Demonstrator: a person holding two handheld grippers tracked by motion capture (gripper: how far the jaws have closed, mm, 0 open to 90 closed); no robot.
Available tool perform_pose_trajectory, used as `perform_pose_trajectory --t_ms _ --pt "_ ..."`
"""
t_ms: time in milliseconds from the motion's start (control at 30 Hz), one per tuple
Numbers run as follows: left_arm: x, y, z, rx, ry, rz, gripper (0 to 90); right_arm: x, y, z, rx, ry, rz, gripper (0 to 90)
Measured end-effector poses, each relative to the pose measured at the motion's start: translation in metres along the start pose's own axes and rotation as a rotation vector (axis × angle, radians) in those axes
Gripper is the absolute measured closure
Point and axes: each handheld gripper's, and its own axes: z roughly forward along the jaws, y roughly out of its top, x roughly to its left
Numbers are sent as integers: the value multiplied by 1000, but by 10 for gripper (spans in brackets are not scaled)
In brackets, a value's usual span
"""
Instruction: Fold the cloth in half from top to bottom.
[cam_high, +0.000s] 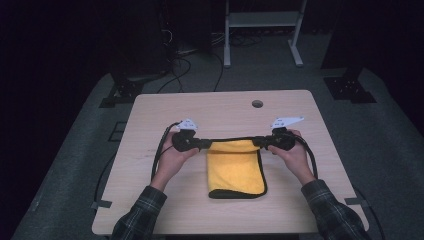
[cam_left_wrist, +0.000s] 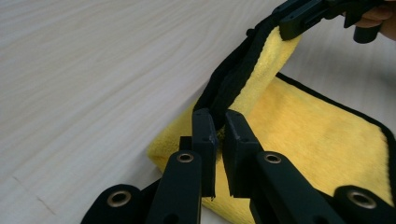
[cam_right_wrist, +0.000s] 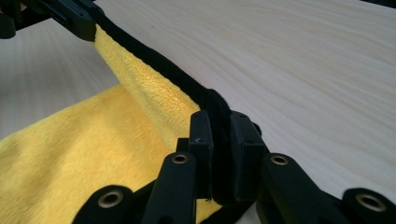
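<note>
A yellow cloth with a black hem (cam_high: 235, 167) lies folded on the wooden table (cam_high: 220, 110), its far edge lifted and stretched taut between both grippers. My left gripper (cam_high: 206, 144) is shut on the left corner of that edge; in the left gripper view the jaws pinch the black hem (cam_left_wrist: 219, 100) at the gripper (cam_left_wrist: 219, 128), with the yellow cloth (cam_left_wrist: 308, 140) spread beyond. My right gripper (cam_high: 257, 142) is shut on the right corner; in the right gripper view the hem (cam_right_wrist: 217, 109) sits clamped in the gripper (cam_right_wrist: 218, 133). The near part of the cloth rests flat.
A round hole (cam_high: 257, 104) is in the table near its far edge. Cables trail from each gripper across the table. Beyond the table stand a white frame (cam_high: 262, 30) and dark stands on a grey floor.
</note>
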Motion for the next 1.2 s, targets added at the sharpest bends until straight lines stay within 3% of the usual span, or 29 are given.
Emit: perform_pose_trajectory --t_ms 333,633,1000,1200 --pt "-31 -19 -13 18 -29 31 837 33 -19 -21 6 18 -43 797" --pt "-54 -44 -15 66 -60 28 836 60 -38 -30 35 35 -66 795" --pt "-67 -66 -6 165 -97 31 823 73 -65 -29 105 59 -52 777" --pt "-68 -66 -16 136 -99 22 752 77 -67 -37 95 61 -67 664"
